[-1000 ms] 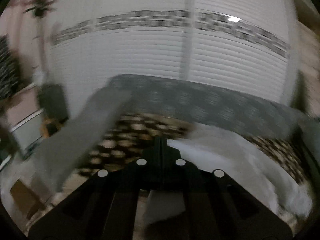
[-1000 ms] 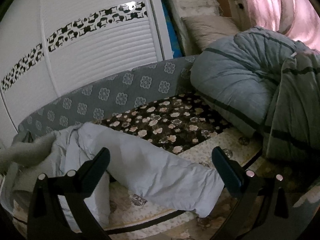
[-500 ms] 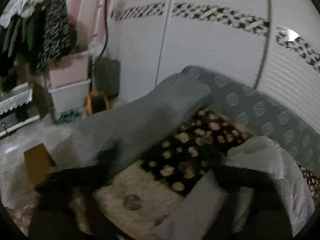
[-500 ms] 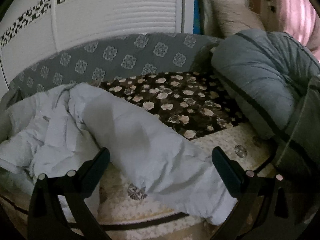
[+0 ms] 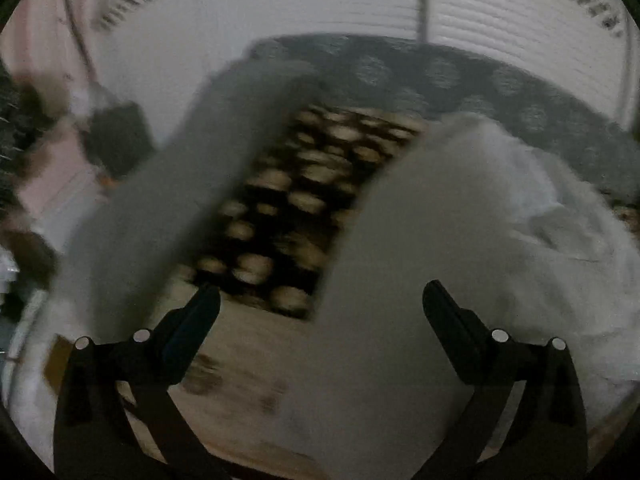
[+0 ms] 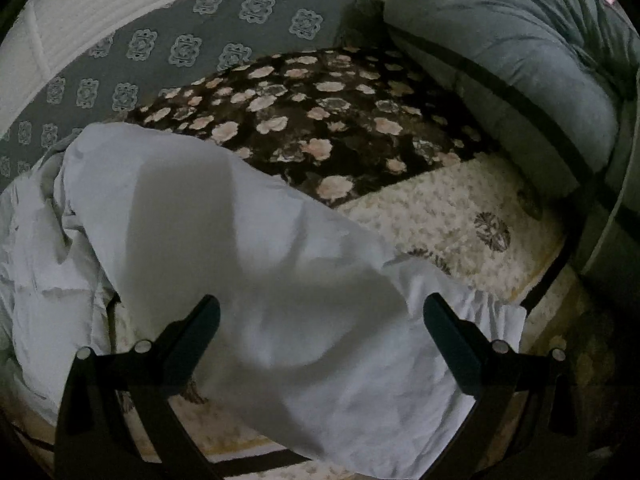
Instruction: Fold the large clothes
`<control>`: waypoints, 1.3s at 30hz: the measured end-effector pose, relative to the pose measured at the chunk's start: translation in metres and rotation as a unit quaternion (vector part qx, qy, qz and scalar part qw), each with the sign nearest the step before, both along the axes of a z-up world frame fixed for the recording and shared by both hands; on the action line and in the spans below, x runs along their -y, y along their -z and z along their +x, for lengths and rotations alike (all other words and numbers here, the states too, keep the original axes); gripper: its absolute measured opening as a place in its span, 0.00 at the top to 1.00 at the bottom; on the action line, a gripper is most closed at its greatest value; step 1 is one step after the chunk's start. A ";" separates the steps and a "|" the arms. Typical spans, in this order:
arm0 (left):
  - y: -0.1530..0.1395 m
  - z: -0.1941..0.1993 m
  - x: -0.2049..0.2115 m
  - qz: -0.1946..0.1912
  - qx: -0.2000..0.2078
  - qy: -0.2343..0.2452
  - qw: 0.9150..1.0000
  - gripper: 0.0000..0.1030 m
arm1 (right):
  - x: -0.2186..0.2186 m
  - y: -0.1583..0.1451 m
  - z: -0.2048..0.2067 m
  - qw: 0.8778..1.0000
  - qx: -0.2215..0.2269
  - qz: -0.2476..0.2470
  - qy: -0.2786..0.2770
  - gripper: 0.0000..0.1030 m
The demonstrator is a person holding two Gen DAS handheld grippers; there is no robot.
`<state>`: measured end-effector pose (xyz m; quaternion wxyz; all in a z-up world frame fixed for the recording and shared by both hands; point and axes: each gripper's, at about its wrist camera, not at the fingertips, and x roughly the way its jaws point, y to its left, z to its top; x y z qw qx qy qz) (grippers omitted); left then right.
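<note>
A large pale blue-white padded garment lies crumpled across the bed, one long sleeve or leg reaching toward the near edge. My right gripper hangs just above that long part, open, its fingers either side with nothing pressed between them. In the blurred left wrist view the same pale garment fills the right half, and a second grey limb of cloth runs up the left. My left gripper is open wide over the garment's near end and the bed cover.
The bed carries a dark floral blanket over a cream patterned cover. A grey patterned headboard backs it, and a bulky grey quilt is piled at the right. White slatted wardrobe doors stand behind.
Both grippers have dropped and tilted down toward the bed, so the garment looks larger. The left gripper, shut a second ago, now stands open. The right stayed open.
</note>
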<state>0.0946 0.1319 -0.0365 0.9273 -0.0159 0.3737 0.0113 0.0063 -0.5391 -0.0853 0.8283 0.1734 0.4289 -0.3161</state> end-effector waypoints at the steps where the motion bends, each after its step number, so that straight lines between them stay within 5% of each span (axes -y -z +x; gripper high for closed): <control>1: -0.002 -0.001 0.003 -0.015 0.003 0.011 1.000 0.03 | -0.002 0.000 0.001 1.000 -0.001 -0.001 -0.004 0.02; 4: -0.001 -0.001 0.016 -0.011 0.010 0.028 0.999 0.03 | -0.001 0.004 0.004 1.000 -0.013 0.001 -0.009 0.02; 6: 0.022 0.012 0.022 0.011 -0.033 0.028 0.999 0.03 | 0.002 0.010 0.005 1.000 -0.021 0.012 -0.008 0.02; 8: 0.040 0.024 0.016 -0.025 -0.060 0.023 0.998 0.03 | 0.004 0.020 0.008 0.999 -0.031 0.022 -0.008 0.02; 10: 0.051 0.033 0.010 -0.068 -0.082 0.020 0.994 0.34 | 0.004 0.030 0.014 0.999 -0.045 0.016 -0.017 0.02; 13: 0.053 0.043 0.019 -0.032 -0.084 0.017 0.996 0.71 | 0.002 0.041 0.020 0.998 -0.049 -0.002 -0.034 0.01; 16: 0.053 0.047 0.018 -0.024 -0.082 -0.009 0.996 0.85 | 0.001 0.047 0.023 0.998 -0.049 -0.009 -0.049 0.05; 17: 0.050 0.048 0.014 -0.021 -0.076 -0.024 0.997 0.87 | 0.001 0.048 0.024 0.997 -0.048 -0.010 -0.054 0.12; 19: 0.040 0.046 0.001 -0.013 -0.058 -0.056 0.997 0.90 | 0.003 0.045 0.024 0.997 -0.040 -0.013 -0.062 0.73; 21: 0.025 0.046 -0.021 -0.008 -0.033 -0.094 0.995 0.91 | 0.008 0.032 0.022 0.998 -0.017 -0.002 -0.054 0.93; 24: -0.011 0.038 -0.067 0.009 0.027 -0.162 0.986 0.91 | 0.003 -0.010 0.013 0.996 0.028 -0.079 -0.042 0.96; 27: -0.039 0.023 -0.109 0.023 0.079 -0.231 0.969 0.88 | -0.006 -0.061 0.000 0.982 0.090 -0.166 -0.007 0.94; 29: -0.041 0.022 -0.119 0.052 0.089 -0.268 0.958 0.82 | -0.010 -0.077 -0.005 0.974 0.109 -0.199 0.015 0.84; 30: -0.038 0.023 -0.127 0.086 0.086 -0.297 0.947 0.71 | -0.011 -0.084 -0.010 0.969 0.126 -0.213 0.031 0.57; 31: -0.033 0.025 -0.128 0.103 0.082 -0.312 0.941 0.54 | -0.013 -0.087 -0.015 0.963 0.133 -0.229 0.050 0.13; 32: -0.030 0.024 -0.134 0.107 0.085 -0.328 0.935 0.39 | -0.017 -0.089 -0.020 0.953 0.150 -0.256 0.060 0.02; 33: -0.032 0.019 -0.138 0.099 0.098 -0.343 0.929 0.10 | -0.020 -0.090 -0.024 0.946 0.160 -0.275 0.056 0.02; 35: -0.042 0.008 -0.135 0.088 0.133 -0.363 0.918 0.03 | -0.030 -0.090 -0.021 0.946 0.145 -0.289 0.034 0.02; 36: -0.050 0.004 -0.127 0.077 0.148 -0.351 0.921 0.03 | -0.033 -0.091 -0.019 0.948 0.151 -0.278 0.018 0.02; 38: -0.055 0.009 -0.103 0.065 0.159 -0.292 0.941 0.03 | -0.040 -0.090 -0.009 0.960 0.167 -0.222 -0.031 0.02; 39: -0.052 0.012 -0.089 0.066 0.156 -0.256 0.952 0.03 | -0.043 -0.083 0.000 0.969 0.161 -0.176 -0.062 0.09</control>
